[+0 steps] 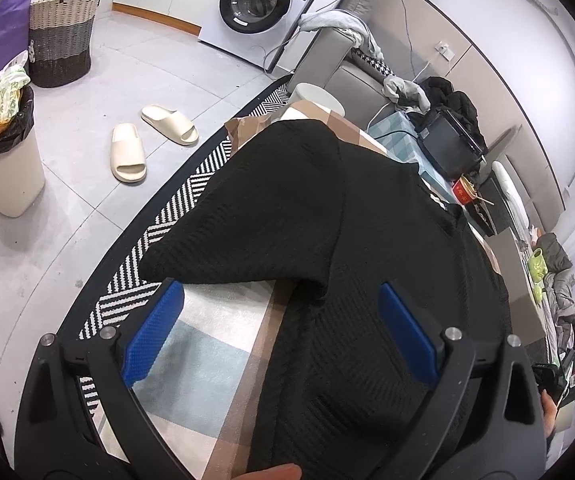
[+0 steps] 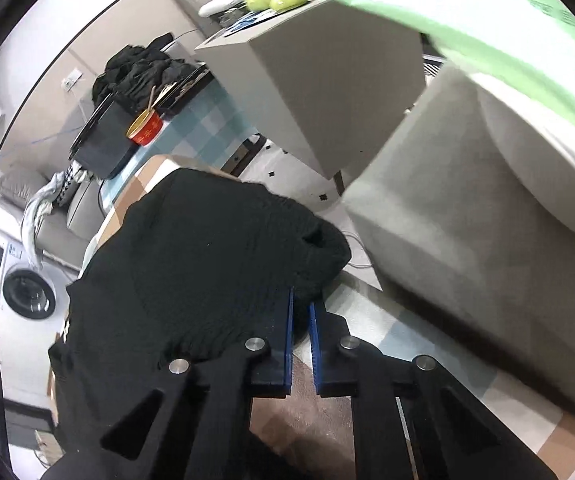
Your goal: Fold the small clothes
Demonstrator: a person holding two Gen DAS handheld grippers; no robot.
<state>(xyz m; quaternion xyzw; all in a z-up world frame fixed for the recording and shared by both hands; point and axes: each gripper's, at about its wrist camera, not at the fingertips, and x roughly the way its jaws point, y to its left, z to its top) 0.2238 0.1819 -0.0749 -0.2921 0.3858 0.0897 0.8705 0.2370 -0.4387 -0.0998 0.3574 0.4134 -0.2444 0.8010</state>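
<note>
Garment: black knit top [image 1: 327, 216], soft, limp and light by its look, lying draped over the checked cloth [image 1: 203, 344] directly ahead of both grippers. The right gripper [image 2: 301, 304] is pinching its near hem with jaws nearly closed; the left gripper [image 1: 279, 312] is hovering wide open, holding nothing. Edges and corners are looking like the best holds.

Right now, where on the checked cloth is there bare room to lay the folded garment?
Bare checked cloth shows beside the black knit garment, between its hem and the striped rug. The far end is crowded: black box, red cup.
</note>
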